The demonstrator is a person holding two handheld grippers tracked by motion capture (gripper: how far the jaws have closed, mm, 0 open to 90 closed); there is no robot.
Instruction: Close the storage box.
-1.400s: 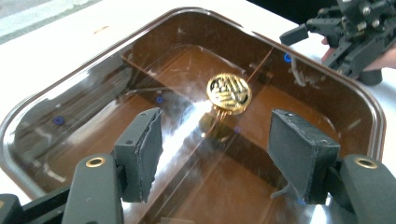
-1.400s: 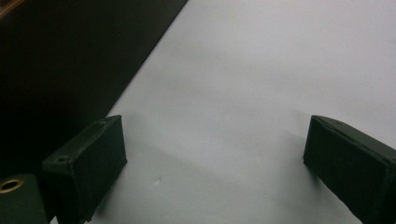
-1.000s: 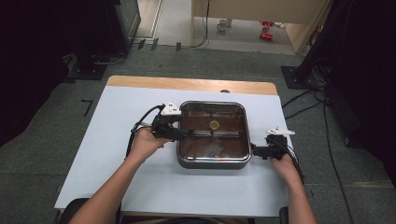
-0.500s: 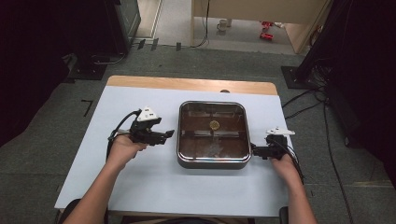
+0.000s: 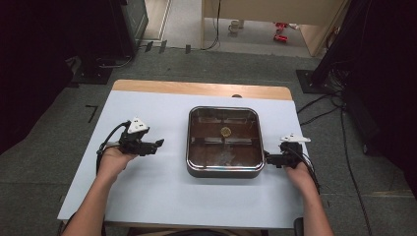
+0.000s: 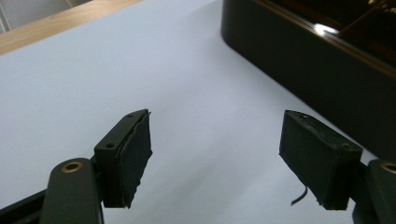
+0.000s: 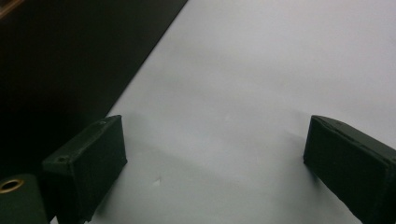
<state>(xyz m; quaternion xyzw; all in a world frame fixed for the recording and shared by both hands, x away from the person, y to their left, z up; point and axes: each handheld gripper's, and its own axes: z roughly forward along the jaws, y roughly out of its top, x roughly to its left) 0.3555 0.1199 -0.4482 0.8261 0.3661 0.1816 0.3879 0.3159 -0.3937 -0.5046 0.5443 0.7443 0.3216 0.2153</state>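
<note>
- The square metal pan [image 5: 223, 169] is sitting mid-table, just ahead of the right gripper [image 5: 268, 159], whose wide-apart jaws are holding nothing beside the pan's dark wall [image 7: 70, 65].
- The left gripper [image 5: 158, 144] is hovering well apart from the pan, jaws gaping wide, empty.
- The white table [image 5: 147, 187] is lying beneath both.

Grey carpet floor [image 5: 59, 123] surrounds the white table [image 5: 147, 196], with black cables [image 5: 319, 108] at right and a wooden cabinet [image 5: 265, 10] far behind.
</note>
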